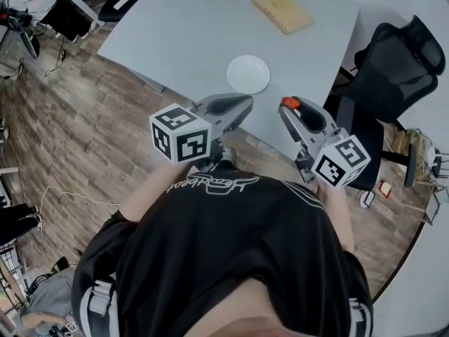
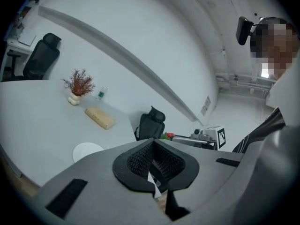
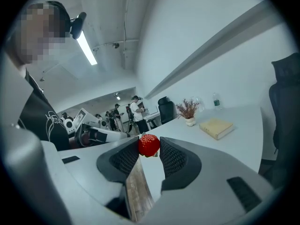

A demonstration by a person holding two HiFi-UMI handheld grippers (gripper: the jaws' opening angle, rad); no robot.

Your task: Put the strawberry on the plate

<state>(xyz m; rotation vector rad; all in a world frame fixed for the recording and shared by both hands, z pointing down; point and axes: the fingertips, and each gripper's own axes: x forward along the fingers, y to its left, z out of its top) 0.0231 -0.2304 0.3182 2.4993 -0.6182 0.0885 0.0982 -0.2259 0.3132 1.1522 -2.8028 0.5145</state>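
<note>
Pinching the strawberry (image 3: 149, 143), right claw (image 3: 149, 150); left claw (image 2: 153, 144) closed, empty.

I am holding both grippers out in front of my chest. My left gripper (image 1: 244, 104) is pressing its jaws together. My right gripper (image 1: 287, 111) is pinching the strawberry (image 3: 149, 145).

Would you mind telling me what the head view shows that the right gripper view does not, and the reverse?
Only the head view: the white plate near the table edge. Only the right gripper view: a plant in a vase, a bottle and people standing far behind. Both: the strawberry clamped in the right gripper, the tan block and the table.
</note>
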